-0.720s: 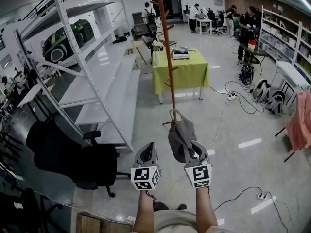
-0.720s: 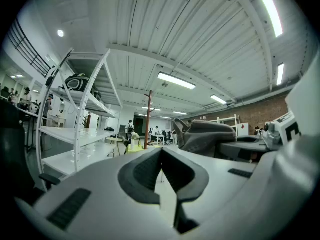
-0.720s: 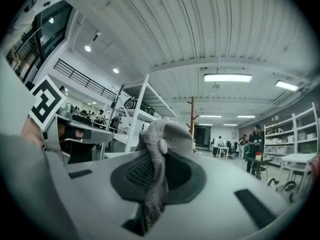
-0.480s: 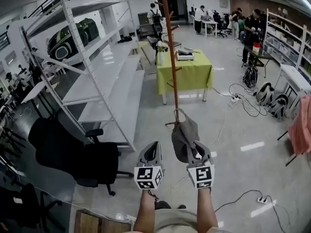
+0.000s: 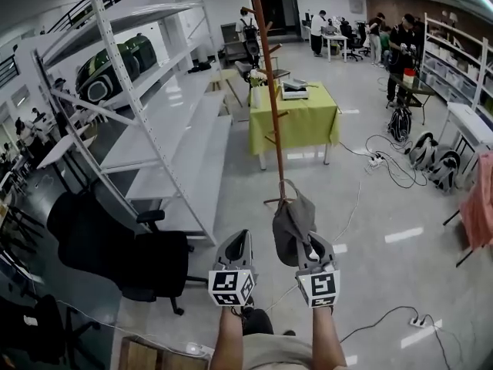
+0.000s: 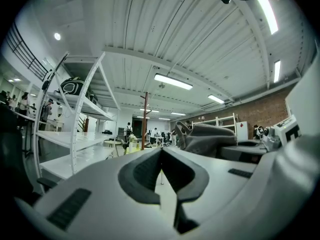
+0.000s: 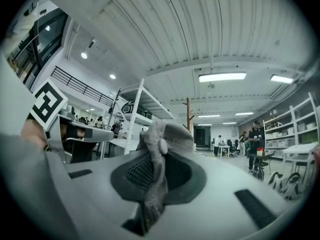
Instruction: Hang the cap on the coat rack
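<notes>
A grey cap (image 5: 293, 219) hangs from my right gripper (image 5: 313, 244), whose jaws are shut on its fabric; in the right gripper view the cap (image 7: 159, 154) fills the gap between the jaws. My left gripper (image 5: 234, 245) is held beside it, jaws shut with nothing between them (image 6: 161, 176). The tall brown wooden coat rack (image 5: 271, 91) stands on the floor straight ahead, beyond the cap; it shows small in the left gripper view (image 6: 145, 119) and in the right gripper view (image 7: 188, 114). Both grippers point level toward the rack.
White metal shelving (image 5: 146, 106) runs along the left. A black office chair (image 5: 123, 253) stands at lower left. Behind the rack is a table with a green cloth (image 5: 294, 118). Cables and power strips (image 5: 385, 160) lie on the floor at right. People stand at the far back.
The view has shifted slightly; the rack and shelving sit a little nearer and more to the right. Both grippers keep their pose, the cap still held.
</notes>
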Action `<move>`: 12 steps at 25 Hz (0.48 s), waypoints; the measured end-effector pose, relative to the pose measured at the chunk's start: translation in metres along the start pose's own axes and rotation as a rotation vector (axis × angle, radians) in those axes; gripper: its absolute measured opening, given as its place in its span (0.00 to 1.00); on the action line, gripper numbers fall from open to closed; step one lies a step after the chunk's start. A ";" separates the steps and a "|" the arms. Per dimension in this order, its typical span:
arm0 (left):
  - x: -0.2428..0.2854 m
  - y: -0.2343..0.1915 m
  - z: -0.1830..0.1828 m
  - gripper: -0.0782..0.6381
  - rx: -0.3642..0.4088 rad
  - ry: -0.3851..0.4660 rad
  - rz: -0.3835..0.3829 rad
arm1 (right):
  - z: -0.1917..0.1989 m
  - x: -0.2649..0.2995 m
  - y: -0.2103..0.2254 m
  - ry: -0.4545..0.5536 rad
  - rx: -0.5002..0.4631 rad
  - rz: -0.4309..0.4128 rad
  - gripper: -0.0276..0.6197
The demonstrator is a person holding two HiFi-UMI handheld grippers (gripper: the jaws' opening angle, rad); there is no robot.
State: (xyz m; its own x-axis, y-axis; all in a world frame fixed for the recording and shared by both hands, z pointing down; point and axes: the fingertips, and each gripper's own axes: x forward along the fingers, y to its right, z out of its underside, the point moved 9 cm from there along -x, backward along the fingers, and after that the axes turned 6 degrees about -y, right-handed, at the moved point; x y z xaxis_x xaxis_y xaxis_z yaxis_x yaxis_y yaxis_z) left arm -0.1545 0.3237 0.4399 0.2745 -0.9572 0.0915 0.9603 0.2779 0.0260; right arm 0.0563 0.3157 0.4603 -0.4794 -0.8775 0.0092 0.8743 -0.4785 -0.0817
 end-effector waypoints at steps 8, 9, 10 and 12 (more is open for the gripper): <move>0.036 -0.004 -0.019 0.12 0.052 0.022 0.036 | -0.009 0.030 0.024 0.023 -0.008 0.017 0.08; 0.041 -0.006 -0.026 0.12 0.059 0.032 0.040 | -0.012 0.035 0.027 0.028 -0.007 0.020 0.08; 0.046 -0.008 -0.032 0.12 0.063 0.044 0.045 | -0.014 0.040 0.031 0.034 -0.006 0.025 0.08; 0.062 -0.012 -0.040 0.12 0.062 0.066 0.054 | -0.015 0.053 0.040 0.044 -0.009 0.034 0.08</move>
State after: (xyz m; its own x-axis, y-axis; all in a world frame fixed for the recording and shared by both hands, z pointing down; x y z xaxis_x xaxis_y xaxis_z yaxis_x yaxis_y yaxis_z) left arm -0.1469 0.2582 0.4057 0.3305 -0.9434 0.0289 0.9396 0.3318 0.0842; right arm 0.0647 0.2500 0.4422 -0.4528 -0.8909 -0.0372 0.8893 -0.4482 -0.0905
